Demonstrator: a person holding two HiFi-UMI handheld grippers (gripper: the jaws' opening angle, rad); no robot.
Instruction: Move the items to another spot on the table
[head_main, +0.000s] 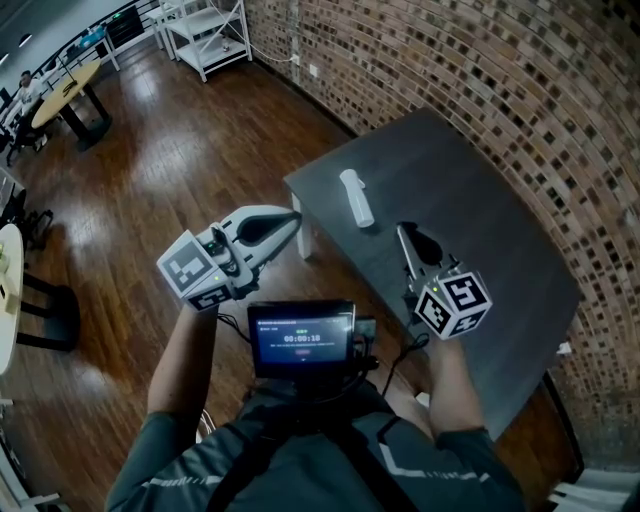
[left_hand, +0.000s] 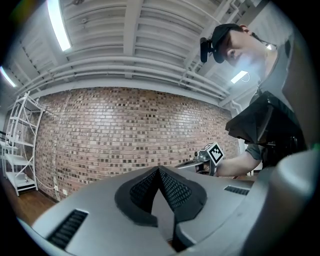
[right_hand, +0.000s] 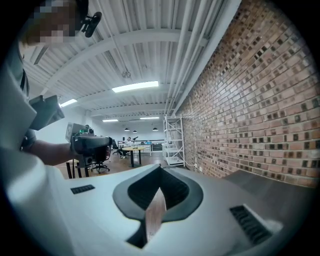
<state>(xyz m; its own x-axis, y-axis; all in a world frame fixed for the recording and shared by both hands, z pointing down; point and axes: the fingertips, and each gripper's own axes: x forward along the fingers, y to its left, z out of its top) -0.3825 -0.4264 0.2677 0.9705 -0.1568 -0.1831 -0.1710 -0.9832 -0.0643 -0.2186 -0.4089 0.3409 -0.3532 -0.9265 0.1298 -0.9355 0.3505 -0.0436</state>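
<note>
Head view – screen (head_main: 302, 338): nearest of all, mounted at the person's chest between the two forearms, lit with a line of digits.
Left claw (head_main: 292, 216): held out over the wooden floor (head_main: 170, 170), its tip just beside the desk's near-left edge. In the left gripper view the jaws are pressed together with nothing between them.
Right claw (head_main: 402, 232): raised above the desk (head_main: 480, 210), its marker cube (head_main: 452, 300) close to the person. In the right gripper view the jaws are closed tight and empty.
White cylinder (head_main: 357, 197): lies on its side on the dark desk near the far-left corner – just beyond both claw tips and between them, touching neither.
Brick wall (head_main: 480, 70): runs along the desk's far side.
White shelf rack (head_main: 210, 30): stands against that wall, well beyond the desk.
</note>
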